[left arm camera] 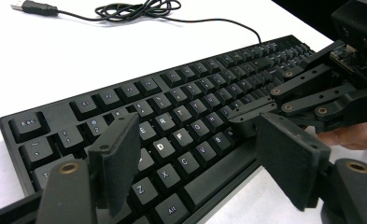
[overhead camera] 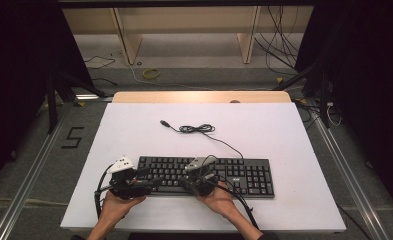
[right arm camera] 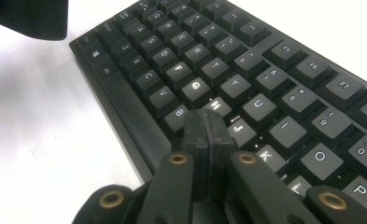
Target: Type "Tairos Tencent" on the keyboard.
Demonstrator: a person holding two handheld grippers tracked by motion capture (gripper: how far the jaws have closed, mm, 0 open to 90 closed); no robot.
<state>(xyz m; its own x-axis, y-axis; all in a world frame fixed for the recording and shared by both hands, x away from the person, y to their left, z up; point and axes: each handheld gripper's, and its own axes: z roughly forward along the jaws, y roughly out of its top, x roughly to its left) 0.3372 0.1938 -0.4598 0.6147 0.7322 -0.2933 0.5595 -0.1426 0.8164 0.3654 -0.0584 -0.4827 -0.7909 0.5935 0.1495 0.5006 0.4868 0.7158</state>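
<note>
The flat black plastic keyboard (overhead camera: 206,175) sat near-centre on the white table (overhead camera: 284,135). Left gripper (left arm camera: 200,154) hung jaws apart over it; right gripper (right arm camera: 207,133) was pinched together by the N key. Looked stiff and light, so I'd grab its edges.

Black keyboard (overhead camera: 206,175), white tabletop (overhead camera: 134,135)

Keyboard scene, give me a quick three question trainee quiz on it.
1. True or false: the right claw is shut over the keyboard.
2. The left claw is: A open, B shut on the cable, C shut on a key.
3. Fill in: the keyboard's USB plug lies loose on the white ____.

Key: 1 true; 2 A; 3 table.
</note>
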